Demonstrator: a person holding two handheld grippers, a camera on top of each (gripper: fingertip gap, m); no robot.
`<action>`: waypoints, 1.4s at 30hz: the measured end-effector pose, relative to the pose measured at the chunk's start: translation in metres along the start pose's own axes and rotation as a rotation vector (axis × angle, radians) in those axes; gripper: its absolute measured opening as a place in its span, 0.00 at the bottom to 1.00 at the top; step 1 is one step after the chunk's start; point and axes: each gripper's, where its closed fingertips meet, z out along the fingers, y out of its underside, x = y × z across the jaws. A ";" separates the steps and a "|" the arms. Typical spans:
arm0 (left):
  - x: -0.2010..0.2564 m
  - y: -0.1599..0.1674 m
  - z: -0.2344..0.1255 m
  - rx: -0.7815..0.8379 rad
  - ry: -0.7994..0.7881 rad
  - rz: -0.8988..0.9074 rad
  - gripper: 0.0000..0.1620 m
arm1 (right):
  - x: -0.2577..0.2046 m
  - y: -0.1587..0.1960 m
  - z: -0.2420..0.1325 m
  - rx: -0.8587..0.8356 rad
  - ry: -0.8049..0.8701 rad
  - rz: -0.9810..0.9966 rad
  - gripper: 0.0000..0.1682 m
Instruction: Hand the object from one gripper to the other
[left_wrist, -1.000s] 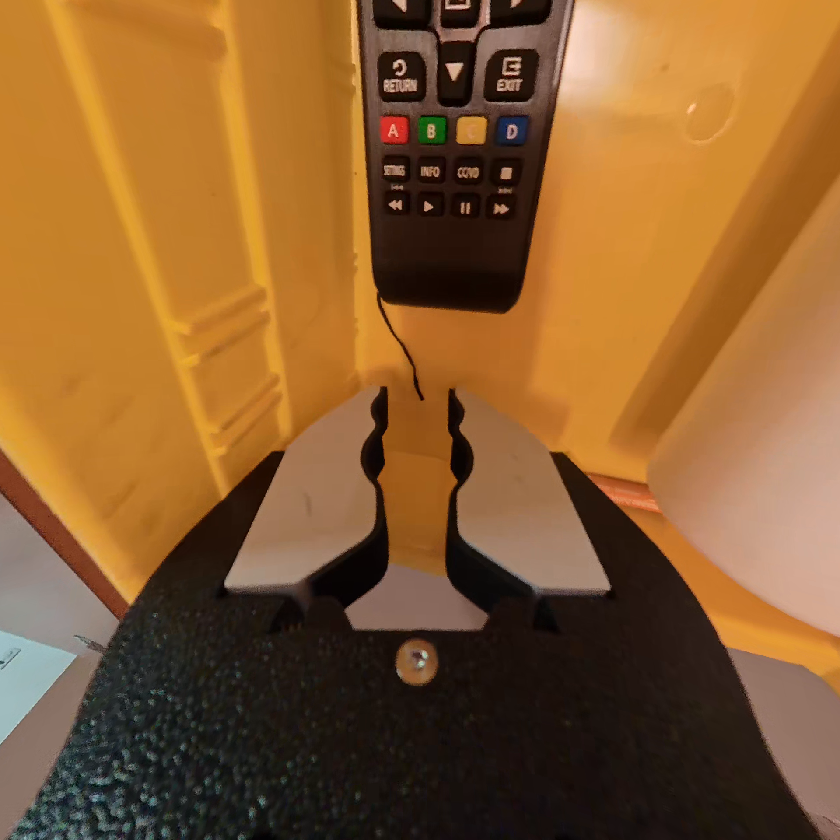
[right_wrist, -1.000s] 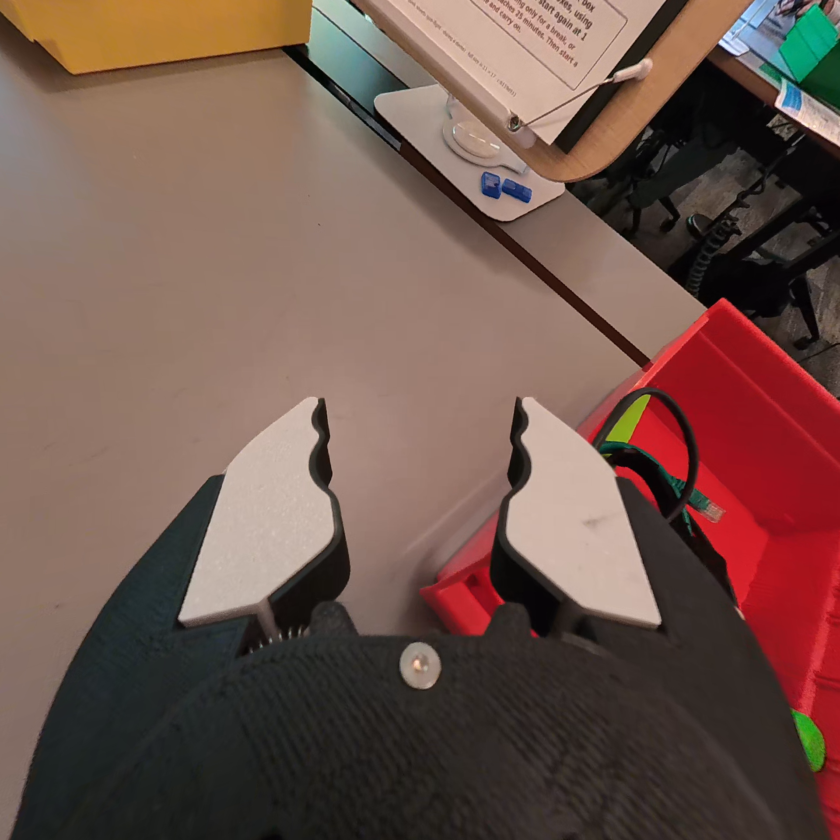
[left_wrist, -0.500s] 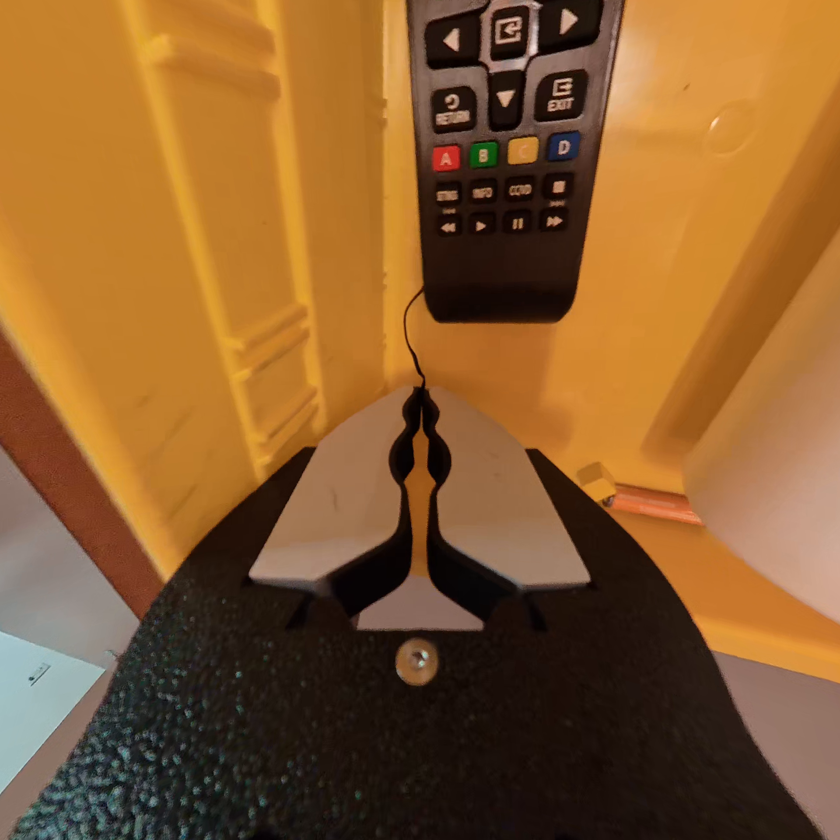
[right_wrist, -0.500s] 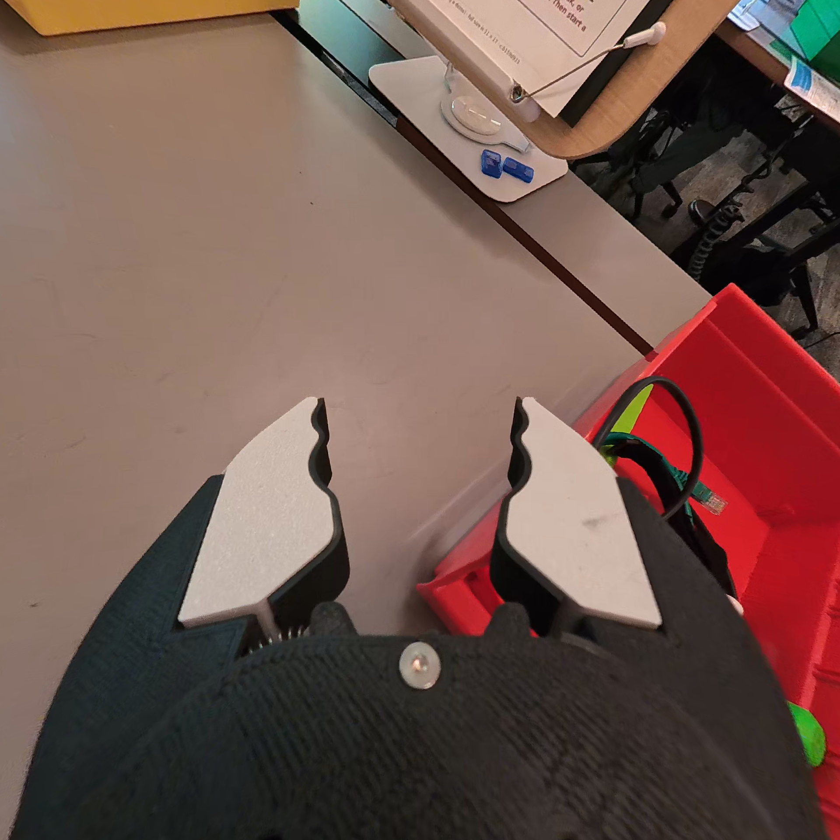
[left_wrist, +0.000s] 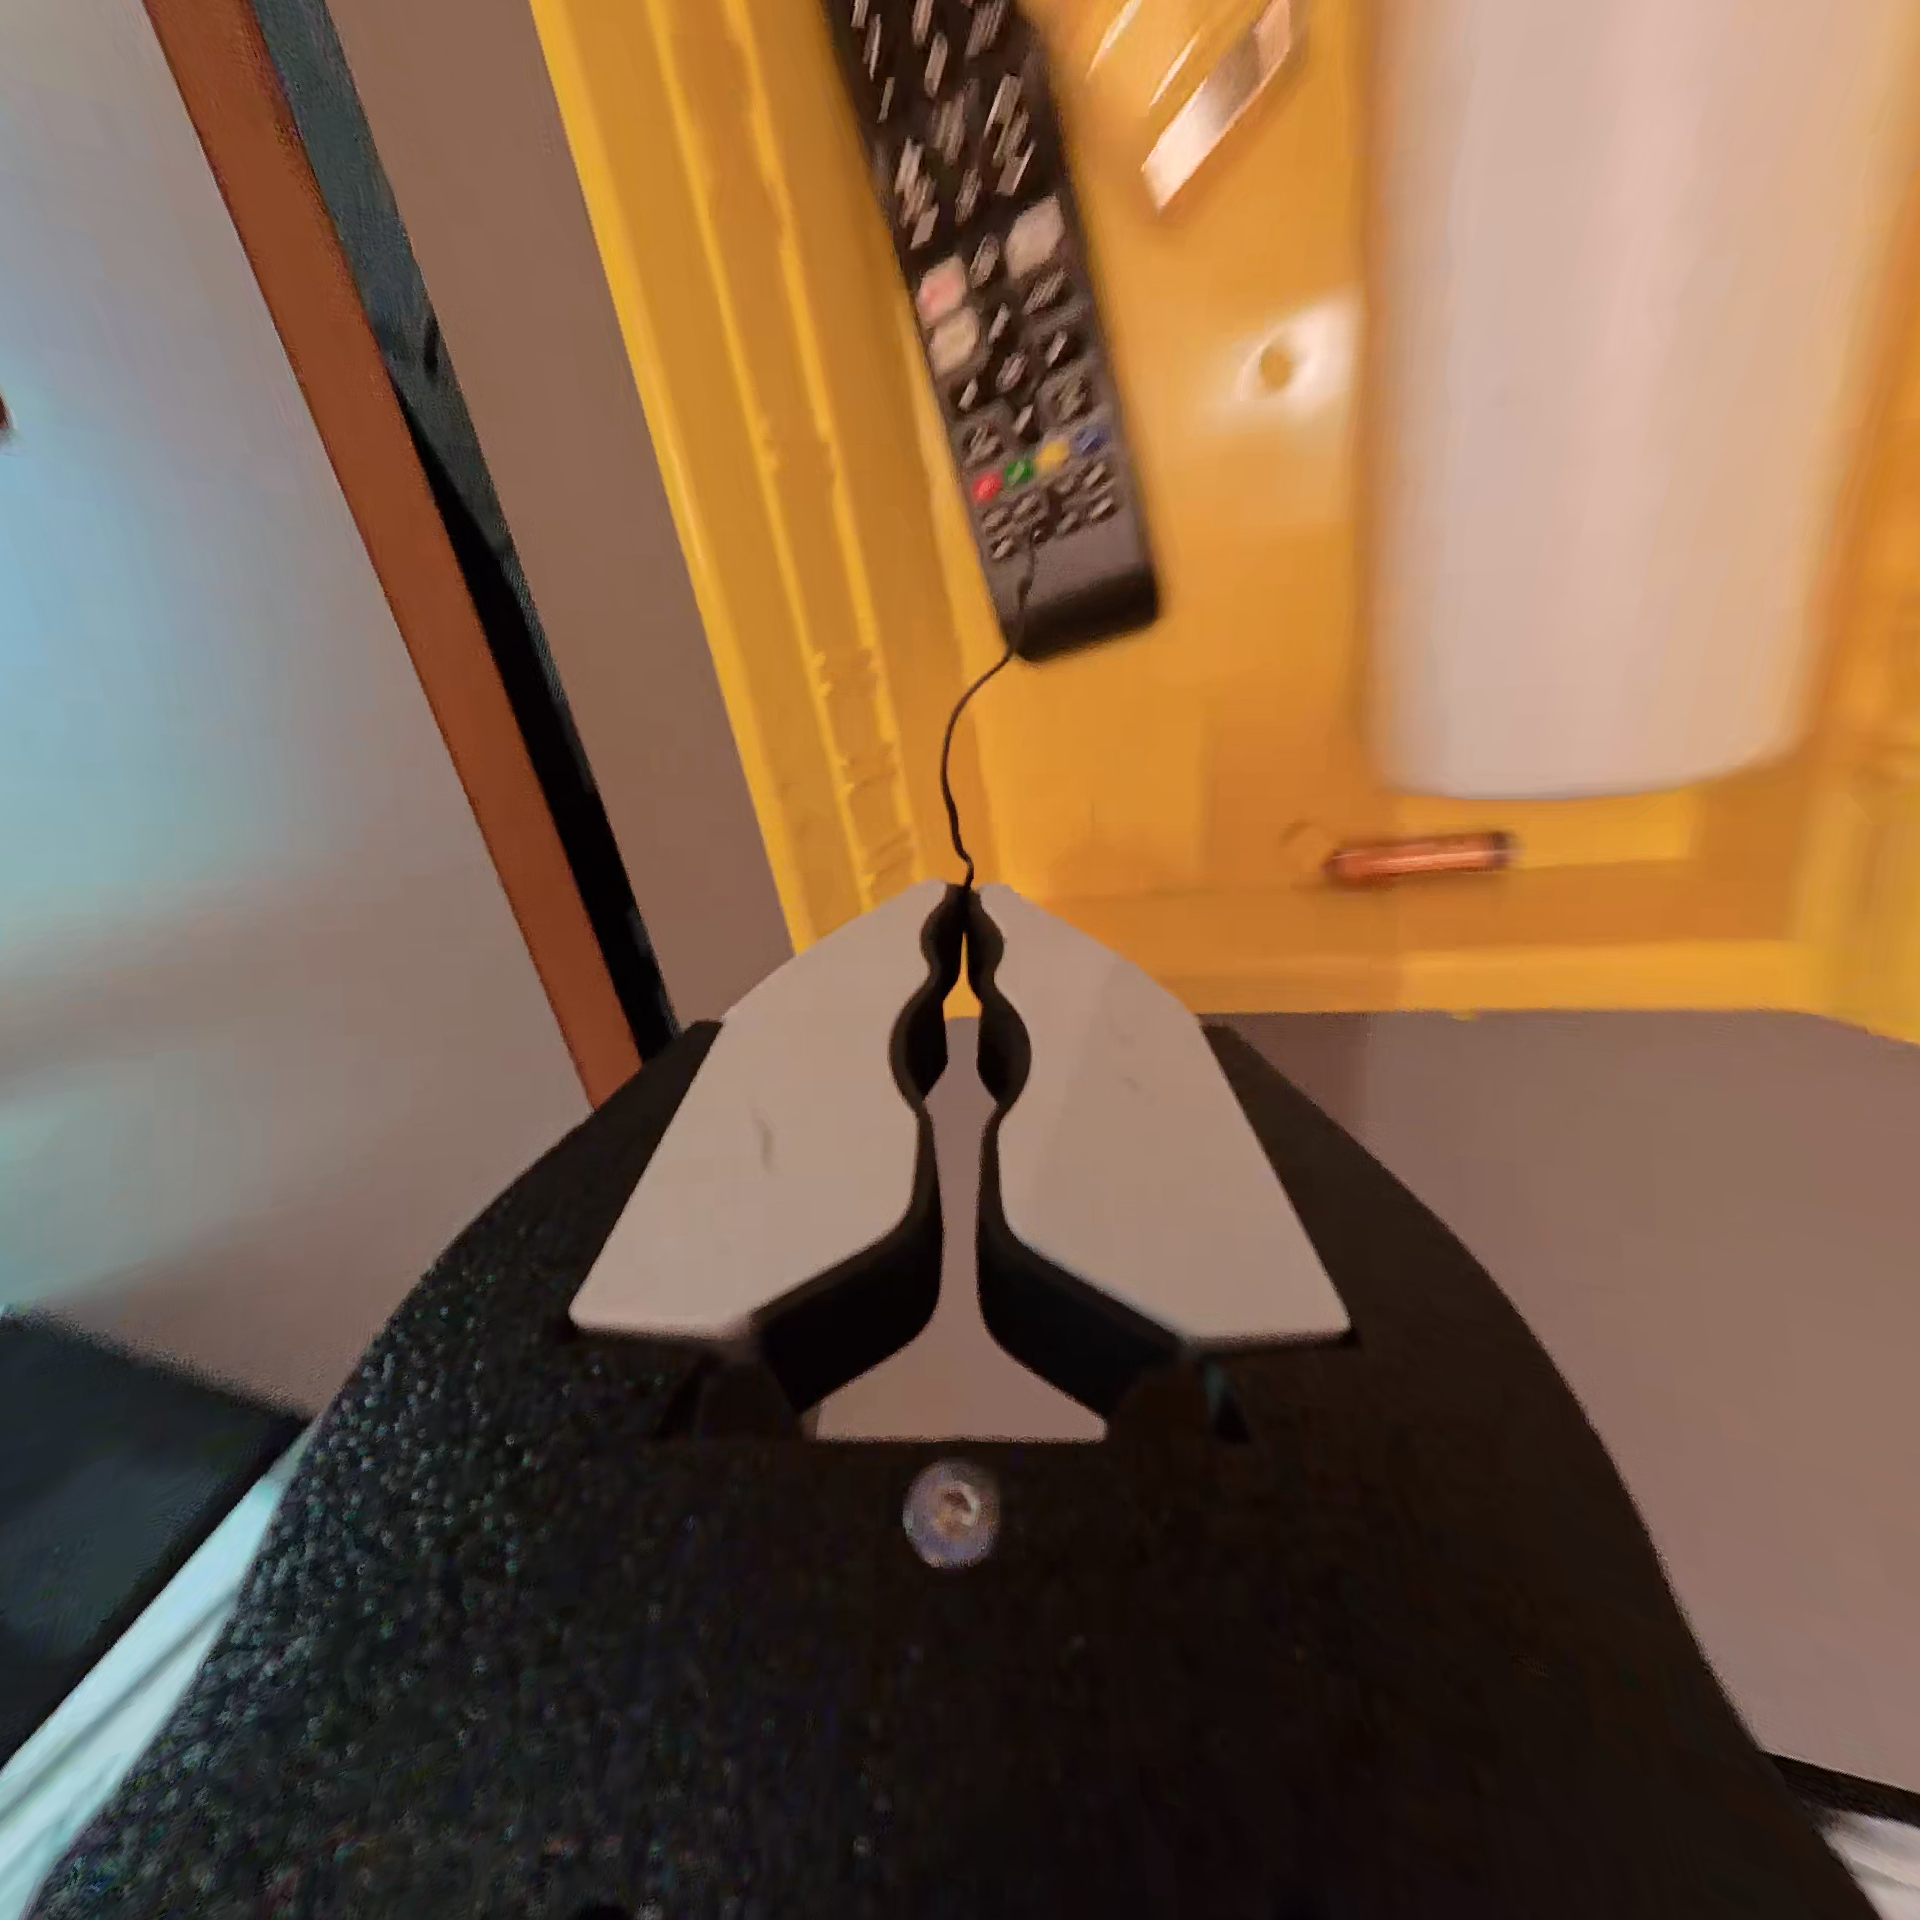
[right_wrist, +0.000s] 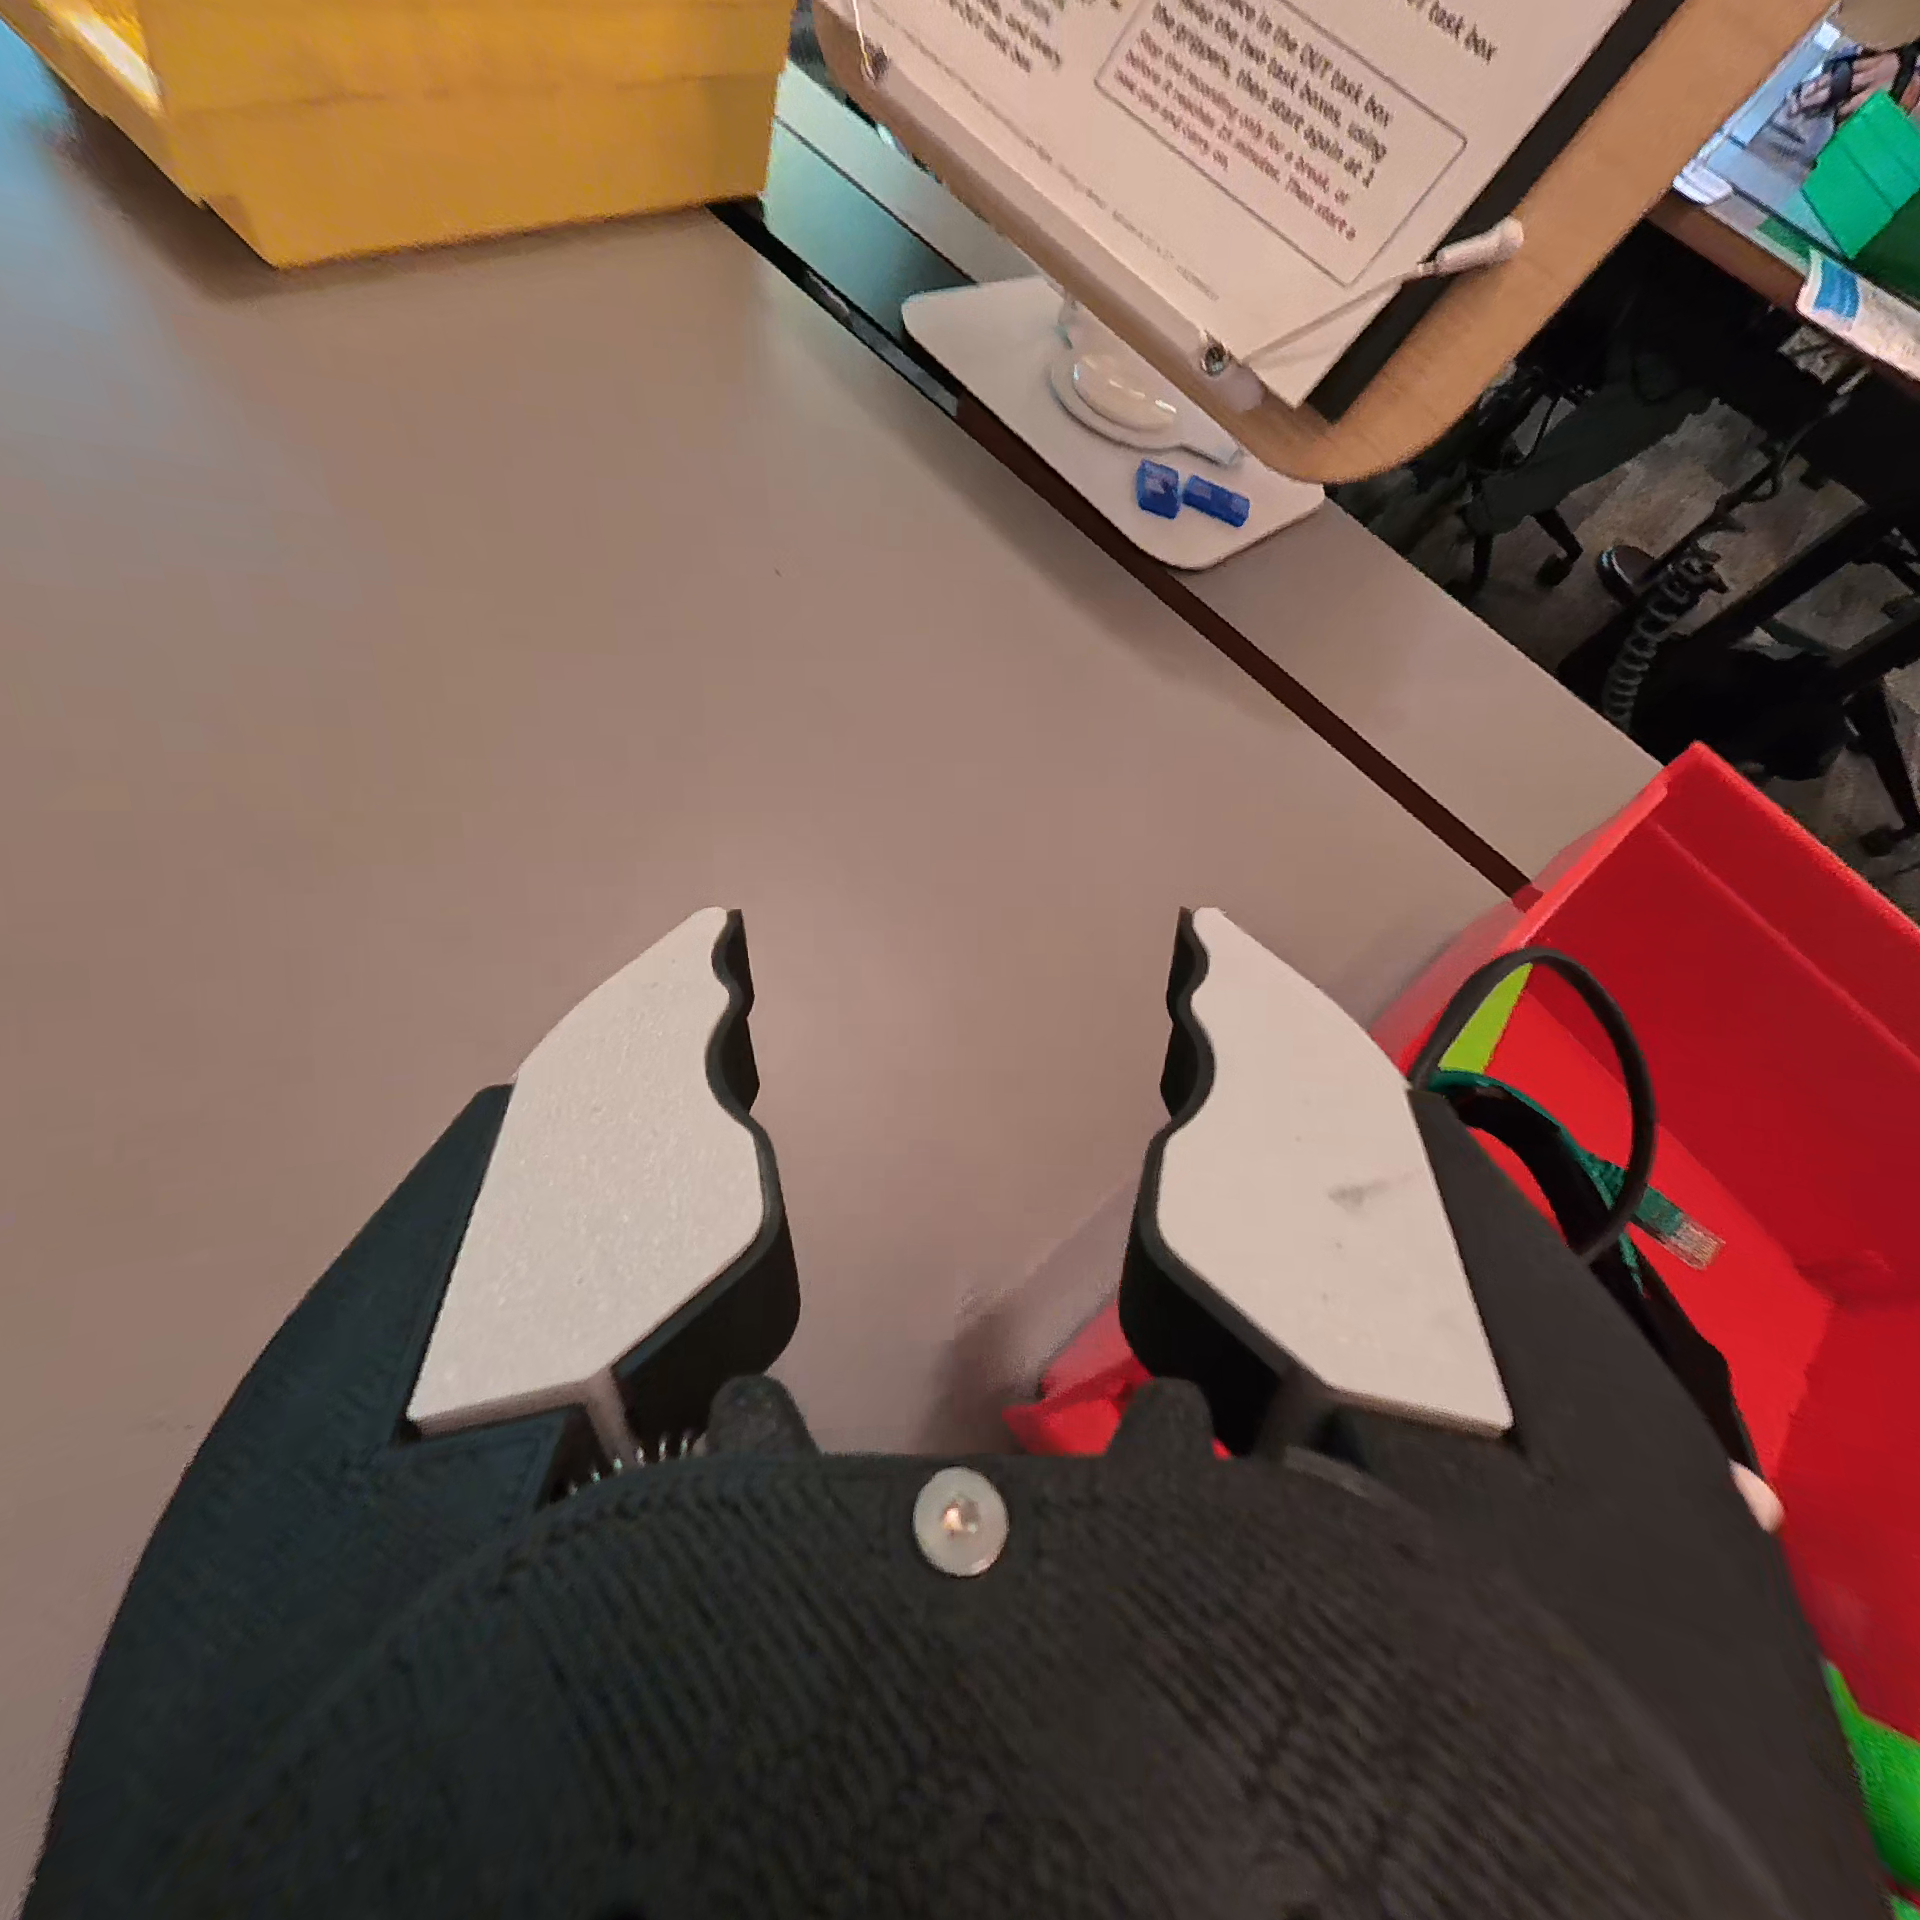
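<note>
Left wrist view: a thin black thread (left_wrist: 951, 769) is pinched at the very tips of the left gripper (left_wrist: 966, 891), whose jaws are pressed together on it. The thread runs away from the tips in a wavy line to the near end of a black remote control (left_wrist: 1003, 343); whether it is fastened to the remote or merely lies across it cannot be told. The remote lies inside a yellow bin (left_wrist: 769, 416), close along the ribbed left wall. A white cylinder (left_wrist: 1621, 416) lies in the same bin to the right of the remote, apart from it. A small copper-coloured stick (left_wrist: 1418, 860) lies near the bin's front edge, below the cylinder. The picture is blurred, so finer detail on the remote is not legible.

Right wrist view: the right gripper (right_wrist: 961, 920) is over a grey table (right_wrist: 520, 675), jaws spread wide with nothing between them. A red bin (right_wrist: 1787, 935) stands just right of it, holding a black cable (right_wrist: 1631, 1049) and a green cable (right_wrist: 1621, 1195). The yellow bin (right_wrist: 468, 135) is at the far left of the table. A document stand (right_wrist: 1195, 187) with a white base (right_wrist: 1039, 343) stands beyond, two small blue blocks (right_wrist: 1190, 494) on the base.
</note>
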 end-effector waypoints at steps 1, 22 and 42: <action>0.007 -0.007 -0.017 0.078 0.038 0.013 0.00 | -0.004 -0.006 -0.001 0.032 -0.021 0.008 0.47; 0.383 0.078 -0.224 1.122 1.186 0.425 0.00 | -0.136 -0.132 -0.031 0.607 -0.434 0.271 0.22; 0.391 0.101 -0.219 1.200 1.103 0.526 0.00 | -0.172 -0.121 -0.021 0.510 -0.402 0.119 0.00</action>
